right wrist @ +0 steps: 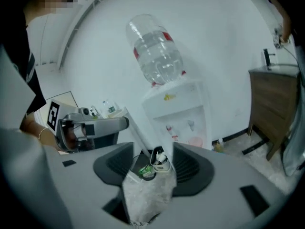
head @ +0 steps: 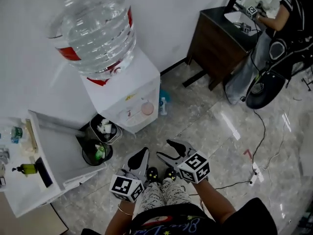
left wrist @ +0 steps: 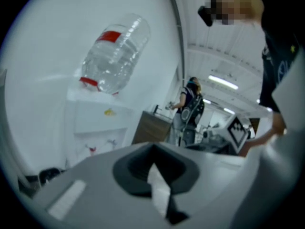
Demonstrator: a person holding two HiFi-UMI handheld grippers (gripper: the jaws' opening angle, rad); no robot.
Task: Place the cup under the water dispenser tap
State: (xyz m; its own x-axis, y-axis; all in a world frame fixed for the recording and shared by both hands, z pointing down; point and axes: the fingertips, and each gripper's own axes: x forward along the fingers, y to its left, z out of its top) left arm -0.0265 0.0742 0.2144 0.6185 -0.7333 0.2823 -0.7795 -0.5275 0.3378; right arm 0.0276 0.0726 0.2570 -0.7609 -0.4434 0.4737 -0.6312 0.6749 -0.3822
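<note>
Overall light: your head view is evenly lit but rather dim, with soft, weak shadows.
Glare: the polished floor throws back pale streaks, and the water bottle carries bright highlights.
Light source: ceiling strip lights glow in your left gripper view.
Distortion: both gripper views bulge like a fish-eye and have black corners.
Focus: the jaws near each lens are soft, and your left gripper view is smeared throughout.

Open marble floor gives head-on access to the front recess of the water dispenser, bounded at left by two waste bins and a white desk, at right by a small floor bottle and, well apart, a brown cabinet.
</note>
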